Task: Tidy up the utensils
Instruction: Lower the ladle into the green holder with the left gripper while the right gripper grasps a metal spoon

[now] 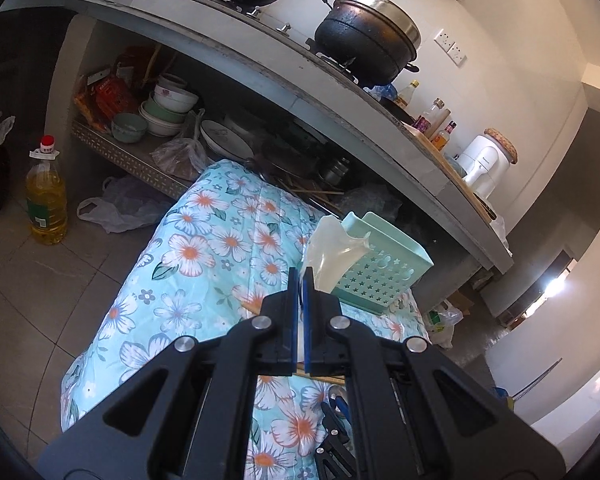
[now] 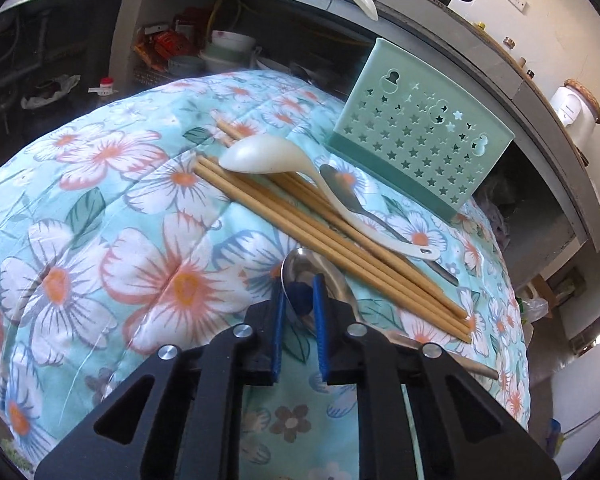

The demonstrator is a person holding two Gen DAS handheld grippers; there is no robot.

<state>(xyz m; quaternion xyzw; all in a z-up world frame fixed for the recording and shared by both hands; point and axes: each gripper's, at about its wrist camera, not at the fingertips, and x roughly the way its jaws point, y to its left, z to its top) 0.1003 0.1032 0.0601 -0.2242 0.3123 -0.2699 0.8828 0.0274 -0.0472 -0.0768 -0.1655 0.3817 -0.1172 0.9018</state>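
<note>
A mint-green perforated utensil holder (image 2: 416,148) stands on the floral quilt (image 2: 112,208); it also shows in the left wrist view (image 1: 380,268). My left gripper (image 1: 300,280) is shut on a translucent white spoon (image 1: 334,252) and holds it up beside the holder's rim. In the right wrist view several wooden chopsticks (image 2: 320,236), a white plastic ladle (image 2: 268,154) and a metal spoon (image 2: 352,204) lie on the quilt in front of the holder. My right gripper (image 2: 298,296) is open, its fingers on either side of a large metal spoon's bowl (image 2: 320,276).
A grey kitchen counter (image 1: 228,52) with a black pot (image 1: 364,36) and bottles (image 1: 432,120) runs behind the quilt. Bowls and plates (image 1: 168,108) sit on the shelf under it. An oil bottle (image 1: 46,196) and a plastic bag (image 1: 120,204) stand on the tiled floor at left.
</note>
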